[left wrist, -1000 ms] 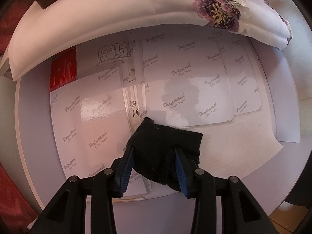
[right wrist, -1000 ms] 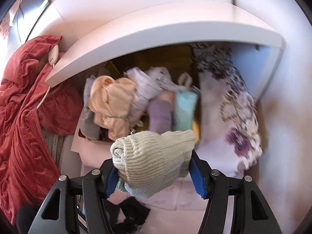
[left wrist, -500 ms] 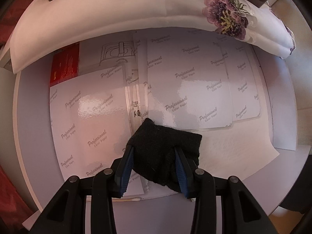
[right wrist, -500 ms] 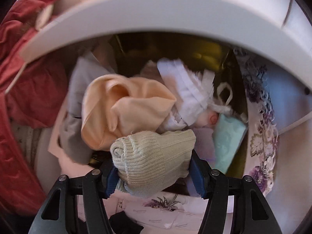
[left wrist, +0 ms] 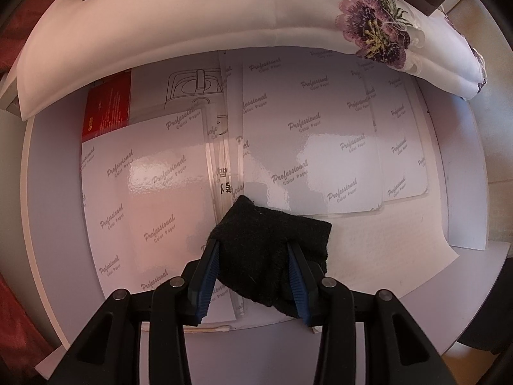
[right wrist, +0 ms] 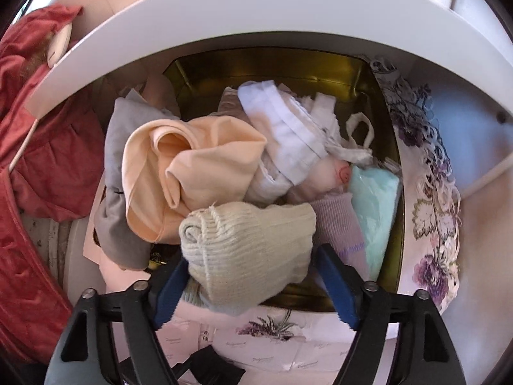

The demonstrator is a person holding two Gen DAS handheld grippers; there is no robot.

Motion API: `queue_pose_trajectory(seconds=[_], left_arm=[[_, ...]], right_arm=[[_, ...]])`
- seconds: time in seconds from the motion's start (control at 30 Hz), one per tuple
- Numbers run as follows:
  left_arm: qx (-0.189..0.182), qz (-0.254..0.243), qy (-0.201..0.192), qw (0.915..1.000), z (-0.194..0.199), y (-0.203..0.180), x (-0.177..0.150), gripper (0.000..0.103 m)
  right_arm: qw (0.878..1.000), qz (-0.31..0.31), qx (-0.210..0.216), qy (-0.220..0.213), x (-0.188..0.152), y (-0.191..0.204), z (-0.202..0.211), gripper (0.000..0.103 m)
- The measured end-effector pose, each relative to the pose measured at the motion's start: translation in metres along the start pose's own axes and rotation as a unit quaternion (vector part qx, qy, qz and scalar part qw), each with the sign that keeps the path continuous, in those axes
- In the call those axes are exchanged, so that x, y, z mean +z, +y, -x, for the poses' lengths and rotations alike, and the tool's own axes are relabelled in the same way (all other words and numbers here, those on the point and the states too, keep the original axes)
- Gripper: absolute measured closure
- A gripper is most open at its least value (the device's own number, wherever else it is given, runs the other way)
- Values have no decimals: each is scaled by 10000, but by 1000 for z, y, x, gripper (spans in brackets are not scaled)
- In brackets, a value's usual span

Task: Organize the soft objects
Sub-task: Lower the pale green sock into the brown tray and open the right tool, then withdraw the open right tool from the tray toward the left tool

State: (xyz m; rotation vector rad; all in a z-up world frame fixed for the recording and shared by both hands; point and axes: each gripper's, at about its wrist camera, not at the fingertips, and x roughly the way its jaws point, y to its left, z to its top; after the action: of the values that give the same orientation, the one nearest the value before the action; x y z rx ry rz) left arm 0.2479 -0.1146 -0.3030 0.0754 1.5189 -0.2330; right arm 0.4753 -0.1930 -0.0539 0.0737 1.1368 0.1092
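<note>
My left gripper [left wrist: 253, 256] is shut on a black sock [left wrist: 272, 243] and holds it just above glossy white paper sheets [left wrist: 307, 147]. My right gripper [right wrist: 253, 276] has its jaws spread wide. A cream ribbed knit sock [right wrist: 247, 250] lies between them, over the front rim of a gold tin box [right wrist: 272, 67]. The box is packed with soft items: a peach cloth [right wrist: 192, 173], a white garment [right wrist: 282, 131], a lilac sock [right wrist: 340, 221] and a mint packet [right wrist: 375, 199].
A white cloth with purple flowers [left wrist: 375, 32] lies along the back of the paper sheets and beside the box [right wrist: 429, 192]. A red booklet [left wrist: 107, 109] sits at the back left. A white shelf edge [right wrist: 224, 22] overhangs the box. Red fabric [right wrist: 29, 160] hangs at left.
My right gripper moved forward and down over the tin box, and its jaws have spread, loosening the cream sock. My left gripper drifted slightly back, still holding the black sock.
</note>
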Motion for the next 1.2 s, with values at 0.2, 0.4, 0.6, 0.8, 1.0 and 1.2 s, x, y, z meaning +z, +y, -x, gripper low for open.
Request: queue_pose_trajectory(seconds=[0.2, 0.4, 0.6, 0.8, 1.0, 1.2], left_arm=[[-23, 13, -9, 10000, 0, 1, -1, 61], [-21, 0, -16, 10000, 1, 1, -1, 61], [-23, -2, -15, 10000, 1, 1, -2, 61], [-29, -10, -17, 10000, 1, 1, -2, 61], [-26, -2, -17, 10000, 2, 1, -2, 61], [-27, -3, -19, 10000, 2, 1, -2, 61]], right_arm=[[9999, -47, 31, -95, -4, -2, 14, 16], [9997, 22, -53, -239, -19, -5, 34, 16], [9994, 12, -104, -332, -47, -15, 54, 14], [9994, -239, -204, -125, -88, -34, 58, 10], [9955, -661, -428, 525, -122, -53, 25, 9], [9893, -1000, -514, 928, -134, -69, -3, 8]])
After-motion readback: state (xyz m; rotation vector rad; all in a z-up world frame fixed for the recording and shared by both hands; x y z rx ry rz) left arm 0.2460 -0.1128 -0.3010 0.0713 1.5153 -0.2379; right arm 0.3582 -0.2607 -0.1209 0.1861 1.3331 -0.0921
